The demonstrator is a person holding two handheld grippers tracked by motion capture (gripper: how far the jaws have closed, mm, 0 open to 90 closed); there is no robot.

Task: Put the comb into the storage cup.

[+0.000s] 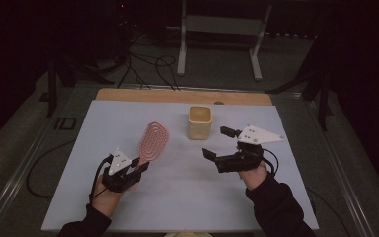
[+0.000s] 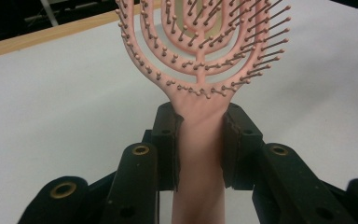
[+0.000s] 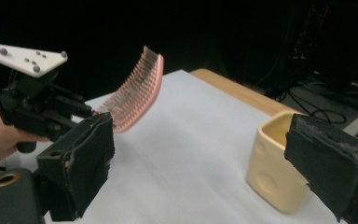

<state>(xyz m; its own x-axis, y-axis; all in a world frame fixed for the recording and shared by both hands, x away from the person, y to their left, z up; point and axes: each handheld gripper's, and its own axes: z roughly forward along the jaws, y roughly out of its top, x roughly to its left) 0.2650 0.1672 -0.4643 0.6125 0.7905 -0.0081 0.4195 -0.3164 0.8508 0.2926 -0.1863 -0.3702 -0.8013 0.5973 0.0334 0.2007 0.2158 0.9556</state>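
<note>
Two hand-held grippers over desk (image 1: pixel 128 207), left hand-held gripper (image 1: pixel 137 168) clamped on pink hairbrush (image 1: pixel 153 139) handle, right hand-held gripper (image 1: pixel 216 144) jaws wide apart, empty, near yellow cup (image 1: pixel 200 122).

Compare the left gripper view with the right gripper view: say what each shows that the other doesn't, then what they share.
Left gripper view alone: the left gripper from behind, its pads clamped on the handle of the pink hairbrush, bristles facing the camera.

Right gripper view alone: the open jaws of the right gripper with nothing between them, the yellow cup upright close by the far jaw, and the brush side-on, lifted clear of the white sheet.

Both: the brush, the sheet and the wooden table edge.
</note>
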